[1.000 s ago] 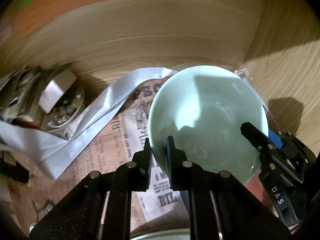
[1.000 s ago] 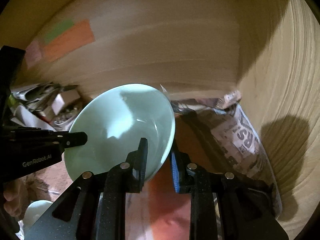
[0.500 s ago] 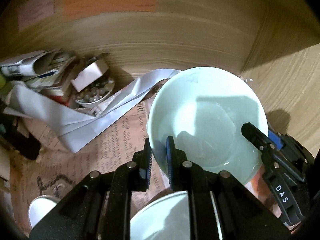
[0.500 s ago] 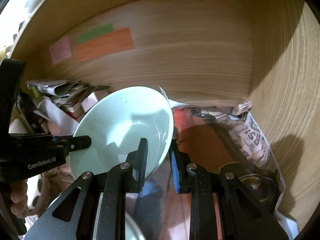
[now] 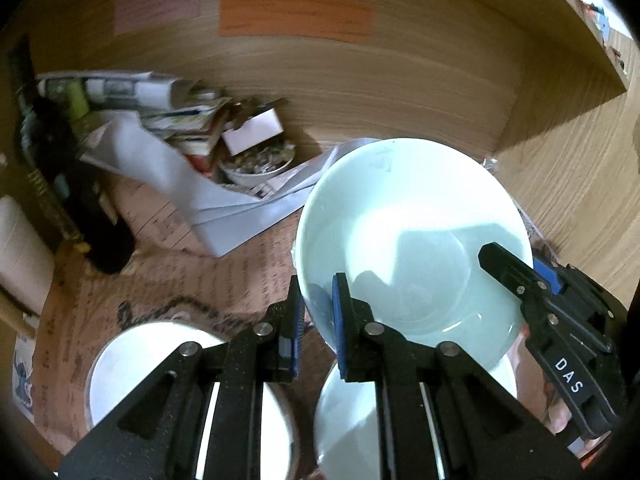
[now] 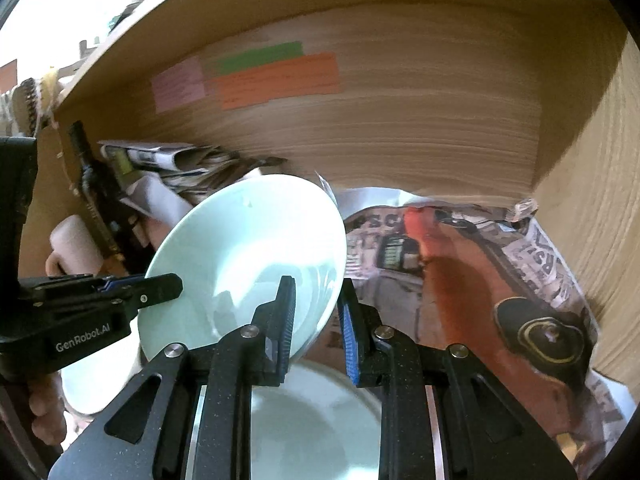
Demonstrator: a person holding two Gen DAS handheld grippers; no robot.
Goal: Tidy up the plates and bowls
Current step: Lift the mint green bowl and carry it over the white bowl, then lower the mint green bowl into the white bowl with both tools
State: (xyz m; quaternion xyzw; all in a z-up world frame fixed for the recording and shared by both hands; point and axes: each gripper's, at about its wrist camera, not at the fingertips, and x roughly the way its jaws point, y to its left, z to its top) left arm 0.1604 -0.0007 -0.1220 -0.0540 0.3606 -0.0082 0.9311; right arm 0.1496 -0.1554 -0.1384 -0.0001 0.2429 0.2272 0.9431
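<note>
Left wrist view: the left tongs (image 5: 316,320) are clamped on the near rim of a pale green bowl (image 5: 412,240), one pad inside and one outside, and the right tongs (image 5: 516,268) pinch the same bowl's rim on the right side. The bowl hangs tilted above the newspaper-lined shelf (image 5: 224,272), near the right wall. Under it sits another pale bowl (image 5: 344,428), and a white plate (image 5: 136,360) lies toward the shelf's left front. A heap of papers (image 5: 160,132) and a small dish (image 5: 260,164) crowd the back left corner.

Right wrist view: the right tongs (image 6: 316,312) grip the bowl (image 6: 248,256) by its rim, with the left tongs (image 6: 160,286) on the far side and a plate (image 6: 312,420) below.
</note>
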